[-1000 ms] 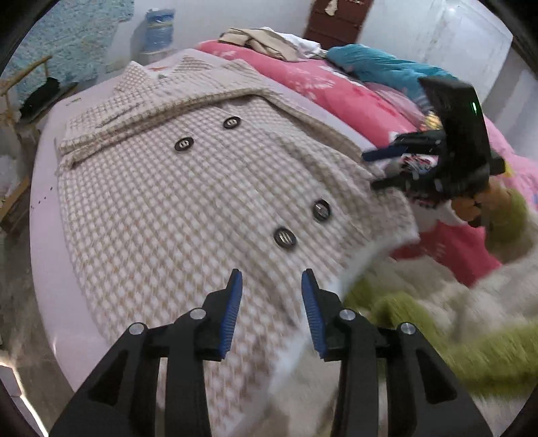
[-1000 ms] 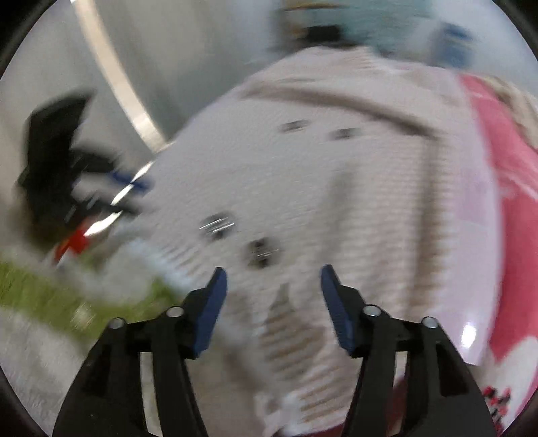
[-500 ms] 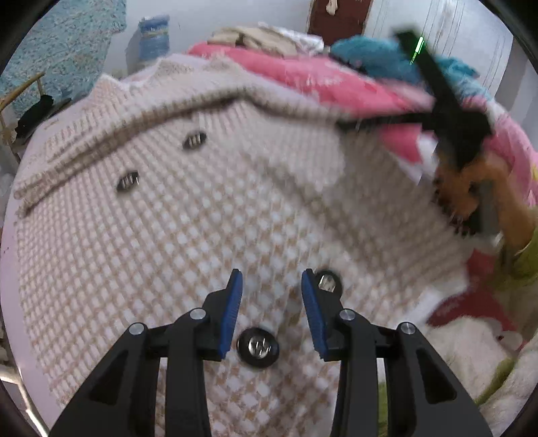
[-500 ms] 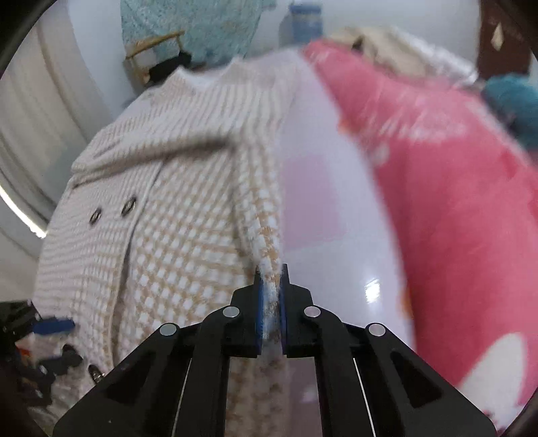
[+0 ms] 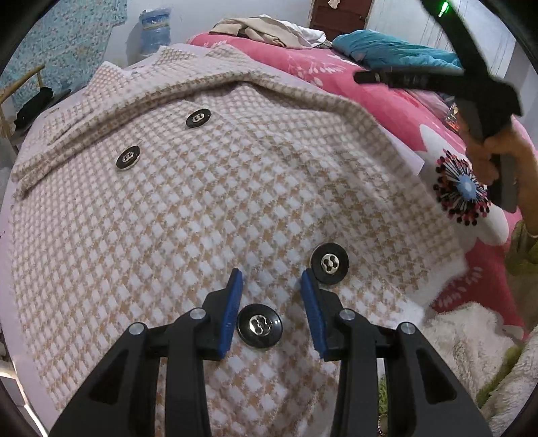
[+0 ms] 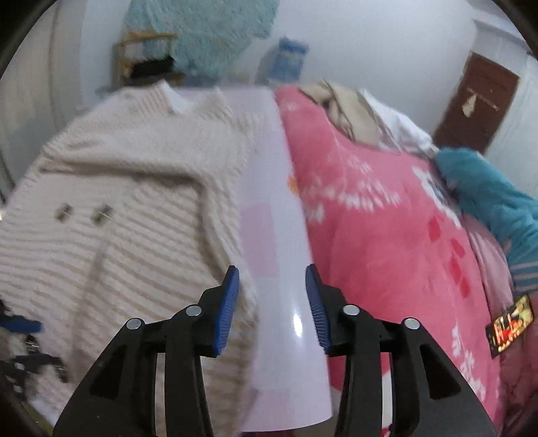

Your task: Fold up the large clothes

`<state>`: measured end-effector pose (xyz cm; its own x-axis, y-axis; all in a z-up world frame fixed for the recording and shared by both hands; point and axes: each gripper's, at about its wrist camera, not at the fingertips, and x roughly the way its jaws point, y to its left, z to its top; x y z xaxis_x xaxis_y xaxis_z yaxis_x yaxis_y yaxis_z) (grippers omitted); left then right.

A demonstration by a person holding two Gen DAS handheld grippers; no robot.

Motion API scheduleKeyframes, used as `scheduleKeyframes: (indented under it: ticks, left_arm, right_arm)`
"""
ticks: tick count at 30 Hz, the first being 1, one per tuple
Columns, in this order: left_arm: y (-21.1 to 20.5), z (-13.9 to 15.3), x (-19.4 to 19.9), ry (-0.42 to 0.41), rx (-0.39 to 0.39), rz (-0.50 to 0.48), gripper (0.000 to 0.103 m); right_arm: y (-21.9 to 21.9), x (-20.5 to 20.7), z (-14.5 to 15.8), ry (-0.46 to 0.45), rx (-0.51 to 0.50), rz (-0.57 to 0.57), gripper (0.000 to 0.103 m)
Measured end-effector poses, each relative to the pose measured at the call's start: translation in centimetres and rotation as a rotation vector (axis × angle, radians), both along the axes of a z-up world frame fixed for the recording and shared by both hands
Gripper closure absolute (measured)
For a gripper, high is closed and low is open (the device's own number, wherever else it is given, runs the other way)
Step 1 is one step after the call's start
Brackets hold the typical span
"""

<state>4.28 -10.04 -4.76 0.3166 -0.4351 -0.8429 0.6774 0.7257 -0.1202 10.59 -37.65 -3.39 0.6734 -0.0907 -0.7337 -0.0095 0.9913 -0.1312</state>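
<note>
A large beige-and-white houndstooth coat (image 5: 208, 188) with black buttons (image 5: 259, 326) lies spread flat on a pale board. My left gripper (image 5: 271, 281) is open and empty, hovering low over the coat's lower front between two buttons. My right gripper (image 6: 272, 277) is open and empty above the coat's right edge (image 6: 235, 255) and the board (image 6: 285, 302). The right gripper's black body also shows in the left wrist view (image 5: 481, 101), held by a hand. The coat (image 6: 117, 201) looks blurred in the right wrist view.
A pink floral blanket (image 5: 386, 101) covers the bed to the right, with a teal garment (image 5: 393, 50) and a beige clothes pile (image 5: 262, 28) on it. A fluffy white-green blanket (image 5: 470, 353) lies at lower right. A water jug (image 5: 154, 28) and chair (image 5: 23, 101) stand behind.
My right gripper was shut on the coat's right edge half a second ago and has let go and opened. My left gripper stayed open and moved lower over the buttons.
</note>
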Motion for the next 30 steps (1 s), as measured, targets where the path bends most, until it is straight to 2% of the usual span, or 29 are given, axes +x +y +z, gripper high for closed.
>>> scheduleKeyframes:
  ticks: [4,6,8,9,11,12,15,18,20,22,23,25,27,28,30]
  left_arm:
    - [0.4,0.0,-0.7,0.001,-0.012,0.013,0.067]
    - [0.6,0.0,-0.6,-0.002,-0.018,0.019,0.067]
    - [0.9,-0.1,-0.3,0.0,-0.023,0.022,0.067]
    - [1.1,0.0,-0.2,0.001,-0.028,0.025,0.067]
    - [1.7,0.0,-0.2,0.003,-0.037,0.027,0.067]
    - [1.9,0.0,-0.2,0.005,-0.042,0.028,0.067]
    - [2.6,0.0,0.0,0.015,-0.053,0.026,0.067]
    - [3.0,-0.1,0.1,0.015,-0.054,0.018,0.067]
    - [2.9,-0.2,0.1,0.014,-0.05,0.017,0.067]
    - [3.2,-0.1,0.3,0.011,-0.049,0.015,0.067]
    - [3.1,0.0,0.2,0.009,-0.046,0.014,0.067]
    - [3.2,-0.1,0.1,0.002,-0.04,0.011,0.067]
    - [2.7,-0.2,0.1,0.0,-0.036,0.009,0.067]
    - [2.6,-0.1,0.0,0.001,-0.037,0.01,0.067]
    - [2.4,-0.2,0.0,0.0,-0.035,0.01,0.067]
  right_arm:
    - [4.2,2.5,-0.9,0.005,0.065,0.136,0.066]
    - [5.5,4.5,-2.1,0.047,0.107,0.166,0.074]
    - [5.6,6.3,-3.4,0.077,0.109,0.154,0.076]
    - [4.4,7.6,-4.3,0.094,0.096,0.115,0.077]
    - [1.3,9.4,-5.6,0.134,0.108,0.043,0.086]
    - [0.1,9.8,-5.9,0.145,0.108,0.021,0.103]
    - [-3.4,10.3,-6.2,0.156,0.221,0.015,0.103]
    - [-2.8,10.5,-6.7,0.139,0.104,0.038,0.103]
    - [-2.5,10.9,-6.8,0.142,0.089,0.038,0.103]
    - [-1.5,10.7,-5.6,0.142,0.065,0.046,0.103]
    - [-1.1,10.4,-4.7,0.12,0.076,0.059,0.099]
    - [-0.1,9.9,-2.9,0.057,0.061,0.074,0.07]
    - [1.1,10.0,-1.5,-0.012,0.035,0.097,0.054]
    - [1.6,10.5,-1.6,-0.019,0.007,0.105,0.047]
    - [2.9,11.9,-2.8,0.008,-0.074,0.127,0.046]
